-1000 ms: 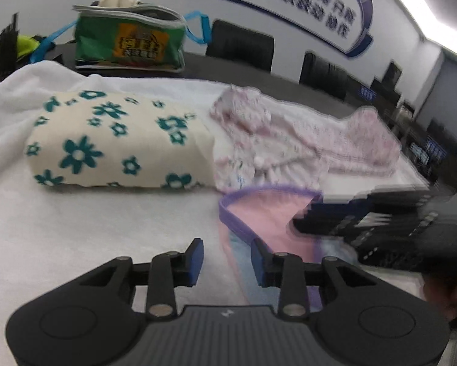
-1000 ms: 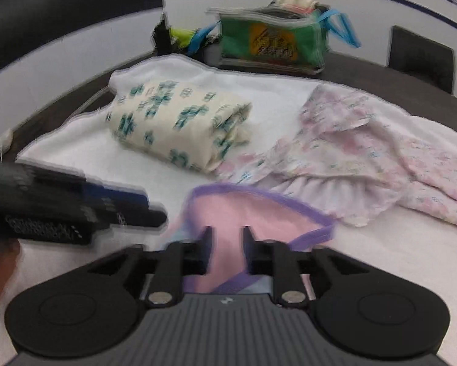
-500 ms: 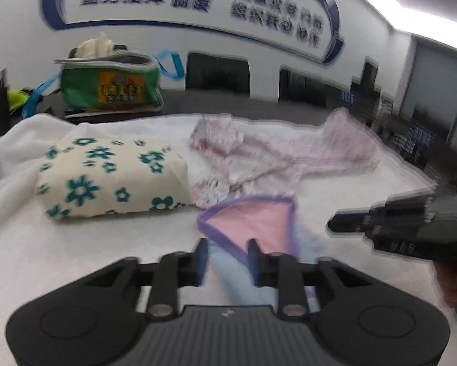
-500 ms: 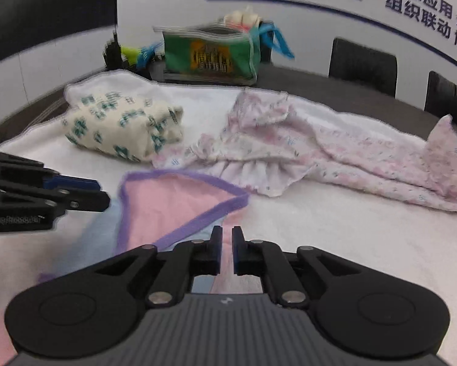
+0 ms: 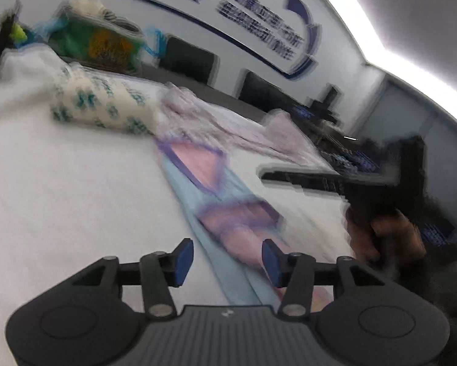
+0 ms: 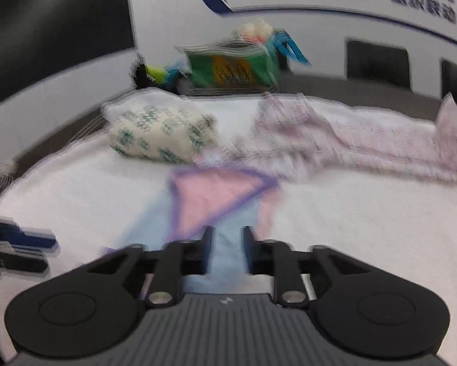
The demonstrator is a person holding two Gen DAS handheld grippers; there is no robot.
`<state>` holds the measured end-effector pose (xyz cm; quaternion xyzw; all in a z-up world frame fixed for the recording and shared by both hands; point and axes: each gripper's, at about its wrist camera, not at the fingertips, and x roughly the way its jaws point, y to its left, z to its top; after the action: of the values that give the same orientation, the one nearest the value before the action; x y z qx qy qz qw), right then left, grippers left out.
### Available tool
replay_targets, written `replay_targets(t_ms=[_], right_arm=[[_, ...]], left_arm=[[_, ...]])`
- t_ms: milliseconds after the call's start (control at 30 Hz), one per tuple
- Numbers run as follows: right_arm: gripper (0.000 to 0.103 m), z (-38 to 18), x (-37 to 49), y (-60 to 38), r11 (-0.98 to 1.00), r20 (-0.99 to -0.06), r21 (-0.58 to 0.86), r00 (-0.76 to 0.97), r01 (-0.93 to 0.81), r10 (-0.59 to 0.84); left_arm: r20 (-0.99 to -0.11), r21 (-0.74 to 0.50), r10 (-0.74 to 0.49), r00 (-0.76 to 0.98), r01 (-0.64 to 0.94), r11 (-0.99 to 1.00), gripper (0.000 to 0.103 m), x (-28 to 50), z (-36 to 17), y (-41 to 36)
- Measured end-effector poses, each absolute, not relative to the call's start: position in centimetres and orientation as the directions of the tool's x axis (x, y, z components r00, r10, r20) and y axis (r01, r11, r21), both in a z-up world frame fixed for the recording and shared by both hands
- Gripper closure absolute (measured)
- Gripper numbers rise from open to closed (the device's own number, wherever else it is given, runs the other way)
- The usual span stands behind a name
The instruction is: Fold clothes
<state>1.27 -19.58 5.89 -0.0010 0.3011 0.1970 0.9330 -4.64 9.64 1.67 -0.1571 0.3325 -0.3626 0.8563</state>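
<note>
A small pink and light-blue garment with purple trim (image 5: 197,167) (image 6: 216,195) lies stretched out on the white towel (image 5: 60,183). My left gripper (image 5: 227,259) is open wide just above the garment's near end, whose pink and blue cloth shows in the gap. My right gripper (image 6: 228,244) is open with a narrower gap, and blue cloth shows between its fingers; whether they touch it I cannot tell. The left wrist view shows the right gripper (image 5: 320,180) at the right, held by a hand (image 5: 384,235). The right wrist view shows the left gripper (image 6: 17,244) at its left edge. Both views are blurred.
A folded cream cloth with teal flowers (image 5: 103,103) (image 6: 161,134) lies behind the garment, on the left. A crumpled pale pink floral garment (image 5: 228,122) (image 6: 350,137) is spread out on the right. A green bag (image 5: 97,42) (image 6: 231,67) and dark chairs (image 5: 188,58) stand behind.
Both grippers have opened: the left one much wider, the right one from nearly shut. The left wrist view has tilted and pulled back, and the pink and blue garment now lies longer.
</note>
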Motion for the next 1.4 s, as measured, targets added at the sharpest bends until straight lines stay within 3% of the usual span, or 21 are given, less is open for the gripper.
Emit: replay_targets(t_ms=[167,333,400,433,467,500,533,700,767,833,867,900,967,1000,1133,1267,1300,1333,1367,1400], right_arm=[[0.058,6.8,0.9,-16.5,0.82,-0.579,0.163,0.619,-0.549,0.53],[0.058,5.6,2.2,-13.8,0.791,-0.651,0.142,0.546,-0.595,0.528],[0.056,4.6,2.7,-12.9,0.785,-0.69,0.105,0.524,-0.611,0.5],[0.058,4.1,2.9,-12.5,0.781,-0.709,0.086,0.513,-0.619,0.485],[0.086,3.4,3.0,-12.2,0.794,-0.744,0.039,0.513,-0.606,0.428],[0.094,3.1,2.8,-12.1,0.794,-0.753,-0.005,0.524,-0.608,0.397],[0.098,3.9,2.0,-12.5,0.785,-0.725,-0.02,0.55,-0.619,0.415],[0.098,7.8,-1.7,-15.4,0.721,-0.509,-0.052,0.64,-0.691,0.576],[0.098,7.4,-1.0,-16.2,0.738,-0.505,-0.042,0.652,-0.674,0.567],[0.089,6.4,0.4,-16.7,0.778,-0.544,-0.024,0.661,-0.628,0.517],[0.071,5.6,1.5,-16.9,0.809,-0.586,-0.013,0.66,-0.588,0.47],[0.062,4.8,2.6,-17.0,0.838,-0.627,-0.004,0.655,-0.545,0.423],[0.06,4.9,2.0,-17.9,0.863,-0.615,-0.017,0.685,-0.505,0.39],[0.052,5.5,1.4,-18.9,0.875,-0.589,0.001,0.707,-0.485,0.392],[0.047,6.7,-1.2,-22.3,0.891,-0.529,0.125,0.73,-0.437,0.433],[0.047,4.9,-1.5,-23.3,0.897,-0.577,0.179,0.696,-0.403,0.428],[0.048,4.1,-1.2,-23.4,0.892,-0.59,0.213,0.675,-0.399,0.443],[0.049,3.2,-0.9,-23.3,0.885,-0.609,0.239,0.648,-0.399,0.457],[0.067,2.6,-0.7,-23.1,0.884,-0.622,0.245,0.635,-0.399,0.459],[0.095,2.3,-0.7,-22.8,0.887,-0.629,0.232,0.634,-0.399,0.45]], left_arm=[[-0.435,-0.5,-0.759,0.484,0.571,0.651,0.058,-6.4,1.2,8.8],[-0.438,-0.462,-0.774,0.456,0.624,0.63,0.06,-8.5,0.6,7.8],[-0.451,-0.466,-0.764,0.462,0.608,0.643,0.072,-8.8,0.1,7.7],[-0.458,-0.469,-0.757,0.465,0.597,0.651,0.084,-8.9,-0.2,7.7],[-0.465,-0.473,-0.751,0.469,0.585,0.658,0.092,-9.0,-0.4,7.7],[-0.472,-0.477,-0.744,0.472,0.574,0.666,0.093,-9.1,-0.7,7.7],[-0.48,-0.48,-0.738,0.475,0.562,0.674,0.094,-9.2,-1.0,7.7],[-0.504,-0.525,-0.722,0.474,0.495,0.692,0.097,-9.2,-1.2,8.4],[-0.504,-0.513,-0.711,0.491,0.492,0.704,0.095,-8.5,-0.5,8.7],[-0.5,-0.496,-0.699,0.511,0.492,0.715,0.09,-7.7,0.3,9.0],[-0.498,-0.488,-0.693,0.521,0.492,0.721,0.087,-7.3,0.7,9.1],[-0.496,-0.479,-0.687,0.531,0.492,0.727,0.087,-6.9,1.1,9.3],[-0.492,-0.462,-0.674,0.551,0.492,0.738,0.079,-6.1,1.9,9.5],[-0.489,-0.453,-0.668,0.561,0.491,0.744,0.076,-5.7,2.3,9.7],[-0.515,-0.41,-0.648,0.561,0.503,0.761,0.074,-2.4,3.4,8.4],[-0.579,-0.381,-0.639,0.507,0.524,0.762,0.074,1.7,2.4,4.7],[-0.59,-0.374,-0.634,0.499,0.527,0.763,0.075,2.3,2.0,4.0],[-0.595,-0.378,-0.635,0.493,0.526,0.762,0.083,2.8,1.7,3.4],[-0.584,-0.382,-0.633,0.508,0.516,0.767,0.101,2.5,1.8,3.6],[-0.566,-0.384,-0.628,0.533,0.504,0.774,0.1,1.9,2.2,3.9]])
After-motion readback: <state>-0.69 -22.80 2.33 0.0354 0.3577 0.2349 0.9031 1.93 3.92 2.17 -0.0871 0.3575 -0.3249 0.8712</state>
